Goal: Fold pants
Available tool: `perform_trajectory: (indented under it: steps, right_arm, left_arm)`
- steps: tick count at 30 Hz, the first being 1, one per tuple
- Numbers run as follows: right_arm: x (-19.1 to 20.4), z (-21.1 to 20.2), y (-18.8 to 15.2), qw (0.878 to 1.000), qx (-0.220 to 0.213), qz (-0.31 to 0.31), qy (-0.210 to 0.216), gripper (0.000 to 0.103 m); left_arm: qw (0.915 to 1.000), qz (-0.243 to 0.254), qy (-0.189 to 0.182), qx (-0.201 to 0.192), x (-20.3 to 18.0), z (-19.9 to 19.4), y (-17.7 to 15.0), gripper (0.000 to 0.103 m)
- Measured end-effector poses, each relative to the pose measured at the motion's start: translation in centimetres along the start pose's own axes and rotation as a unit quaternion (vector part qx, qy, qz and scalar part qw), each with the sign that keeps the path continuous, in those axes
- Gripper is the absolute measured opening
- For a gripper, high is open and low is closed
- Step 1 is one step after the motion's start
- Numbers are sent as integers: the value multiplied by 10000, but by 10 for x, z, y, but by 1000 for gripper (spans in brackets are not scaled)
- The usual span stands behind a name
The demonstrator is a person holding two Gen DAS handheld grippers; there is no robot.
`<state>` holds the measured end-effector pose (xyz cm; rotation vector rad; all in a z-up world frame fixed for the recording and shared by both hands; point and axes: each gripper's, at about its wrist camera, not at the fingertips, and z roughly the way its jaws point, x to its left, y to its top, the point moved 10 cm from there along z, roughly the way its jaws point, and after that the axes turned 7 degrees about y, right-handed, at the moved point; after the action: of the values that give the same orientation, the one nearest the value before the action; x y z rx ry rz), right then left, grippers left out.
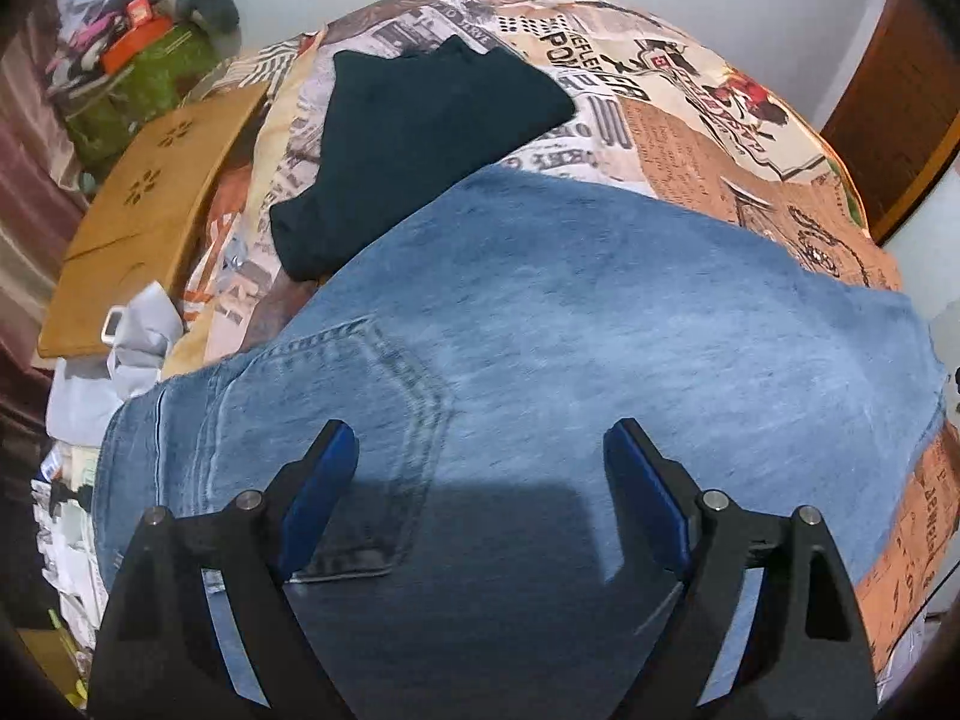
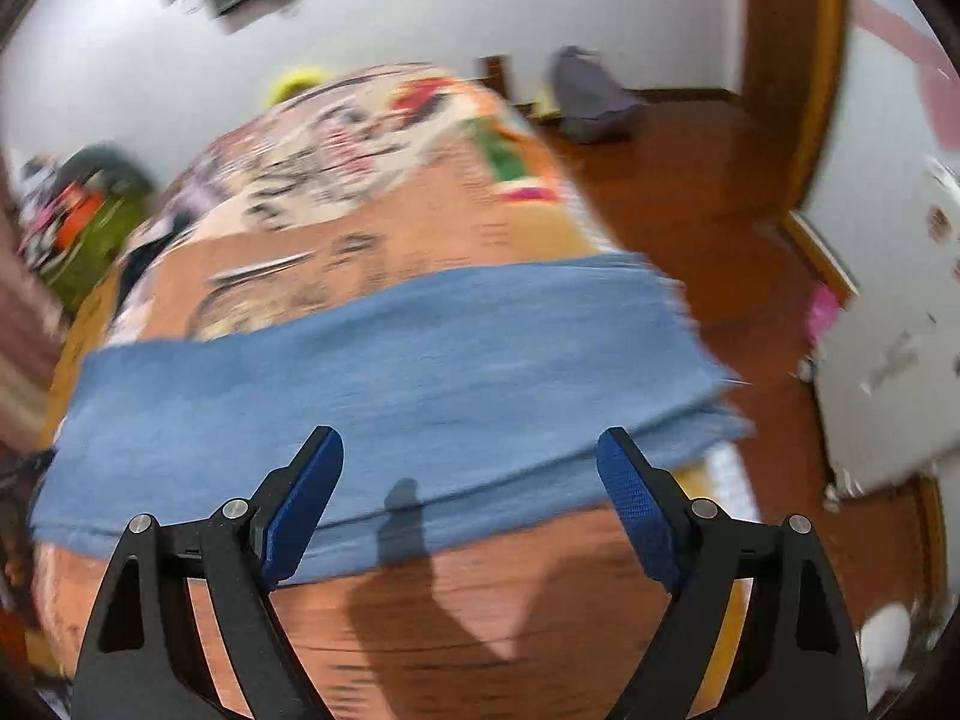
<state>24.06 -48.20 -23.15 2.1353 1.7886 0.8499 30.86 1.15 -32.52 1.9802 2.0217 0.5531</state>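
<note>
Blue jeans [image 1: 570,324] lie flat on a bed with a newspaper-print cover [image 1: 690,114], back pocket up near the left. My left gripper [image 1: 480,450] is open and empty, just above the seat of the jeans beside the pocket. In the right wrist view the jeans' legs [image 2: 384,372] lie folded one on the other across the bed, hems at the right bed edge. My right gripper [image 2: 468,462] is open and empty, over the near edge of the legs. That view is motion-blurred.
A folded dark garment [image 1: 420,138] lies on the bed beyond the jeans. A wooden board [image 1: 156,210] and a cluttered pile [image 1: 126,60] stand left of the bed. Wooden floor [image 2: 720,228], a door frame [image 2: 822,90] and a grey bag [image 2: 588,96] are to the right.
</note>
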Motion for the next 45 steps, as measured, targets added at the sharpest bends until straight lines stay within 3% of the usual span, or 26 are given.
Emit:
perform_trajectory:
  steps: [3,7,10,12,13,15,19,21,26,30,33,34,35,38,39,43,45]
  right_arm:
    - [-33,6,6,9992,-18,376,-137,84]
    - [-46,23,9,9973,117,719,38,79]
    - [-54,39,9,9954,352,879,166,62]
    - [-57,46,9,9948,413,927,82,40]
    - [-57,48,10,9953,419,873,58,35]
    - [-56,48,13,9967,401,706,-42,10]
    - [-58,40,22,9989,266,117,-372,4]
    - [-63,42,21,9970,302,-121,-697,4]
    - [-67,48,19,9957,434,-158,-805,4]
    - [-66,27,25,9955,342,-112,-876,6]
    - [-53,0,27,9961,154,-95,-865,13]
    - [-46,-4,25,9966,136,-136,-799,15]
    - [-37,-9,24,9976,138,-161,-664,23]
    - [-11,-24,13,9999,60,-32,-130,61]
    - [-3,-26,10,10000,37,59,26,68]
    - [20,-15,-18,9914,453,762,964,69]
    - [25,-4,-30,9857,674,1022,1158,69]
  left_arm:
    - [9999,96,-44,100,-14,0,4,87]
    - [9991,370,186,4,-31,-3,7,87]
    - [9988,448,202,-21,-43,-4,9,87]
    - [9984,489,266,-62,-46,-5,9,87]
    - [9981,526,315,-87,-48,-5,10,87]
    - [9974,592,386,-128,-52,-6,11,87]
    - [9950,859,446,-229,-65,-12,14,87]
    - [9941,965,417,-263,-73,-13,13,87]
    - [9922,1069,515,-393,-82,-17,10,87]
    - [9938,1016,268,-368,-88,-21,7,87]
    - [9932,1081,162,-400,-95,-24,4,87]
    - [9925,1129,169,-436,-98,-25,4,87]
    - [9919,1162,189,-468,-101,-25,4,87]
    - [9915,1198,148,-493,-109,-25,4,87]
    - [9917,1187,102,-481,-111,-25,4,87]
    - [9931,1092,-96,-417,-121,-24,2,87]
    - [9931,1091,-137,-420,-124,-24,2,87]
